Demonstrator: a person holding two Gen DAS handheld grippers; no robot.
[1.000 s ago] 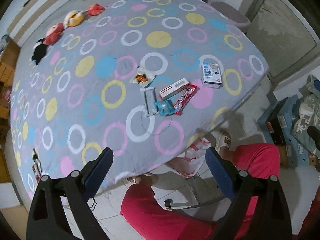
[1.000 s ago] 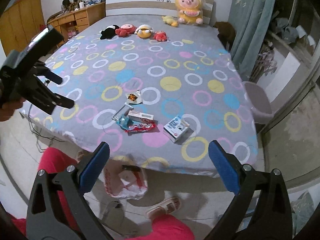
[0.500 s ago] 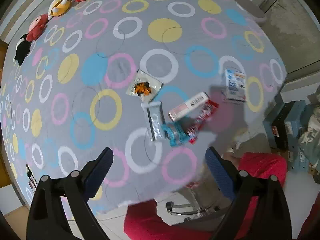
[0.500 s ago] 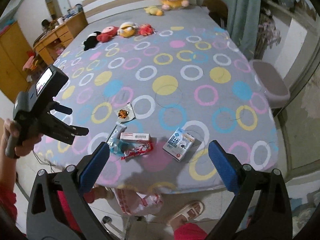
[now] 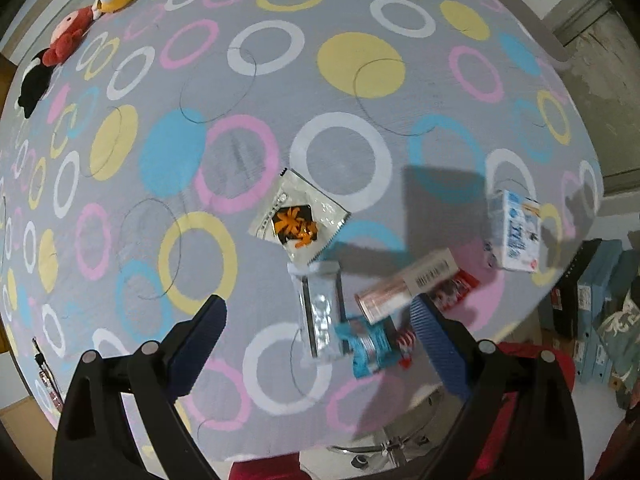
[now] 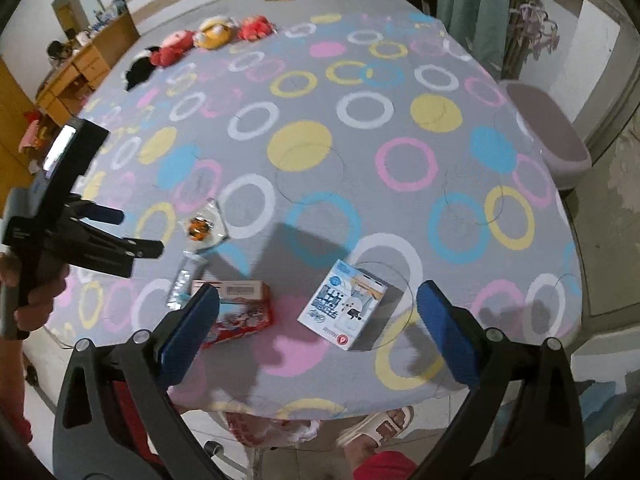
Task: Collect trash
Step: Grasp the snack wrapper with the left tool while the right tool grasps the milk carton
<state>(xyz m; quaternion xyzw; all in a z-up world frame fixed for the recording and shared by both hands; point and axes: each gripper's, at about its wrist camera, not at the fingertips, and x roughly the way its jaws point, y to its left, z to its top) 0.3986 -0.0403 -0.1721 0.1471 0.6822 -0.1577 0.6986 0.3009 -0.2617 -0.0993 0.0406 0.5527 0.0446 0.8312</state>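
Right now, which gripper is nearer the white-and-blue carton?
Right. The right gripper hangs open just in front of the white-and-blue carton, which sits between its fingers. The left gripper is open over the wrappers, with the carton off to its right.

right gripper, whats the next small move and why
Probably ease the right gripper down onto the white carton: its jaws are open and empty, and the carton lies on the bed between the fingers, apart from the other wrappers.
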